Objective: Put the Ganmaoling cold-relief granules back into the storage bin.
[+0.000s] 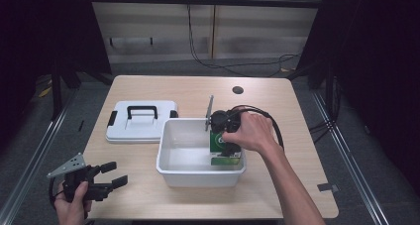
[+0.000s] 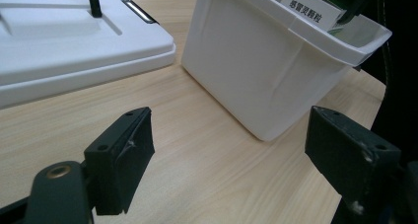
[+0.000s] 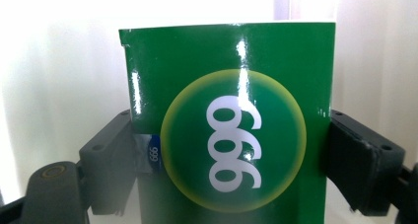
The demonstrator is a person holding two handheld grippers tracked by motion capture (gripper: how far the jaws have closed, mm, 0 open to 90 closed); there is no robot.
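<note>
A green box [image 3: 231,86] with a yellow-ringed circle and white "999" sits between the jaws of my right gripper [image 3: 231,160], which press on both of its sides. In the high view that box [image 1: 225,154] stands at the right end inside a white plastic bin [image 1: 167,136], with my right gripper [image 1: 224,136] reaching down to it under the person's hand. My left gripper [image 1: 115,174] rests open near the table's front left corner, nothing between its jaws. In the left gripper view, the left gripper [image 2: 231,155] faces the bin's outer wall [image 2: 256,71].
A white lid [image 1: 141,121] with a black handle lies flat to the left of the bin, and its edge [image 2: 74,46] is close in the left gripper view. A dark round hole [image 1: 237,90] marks the table's far side. Cables trail across the floor beyond.
</note>
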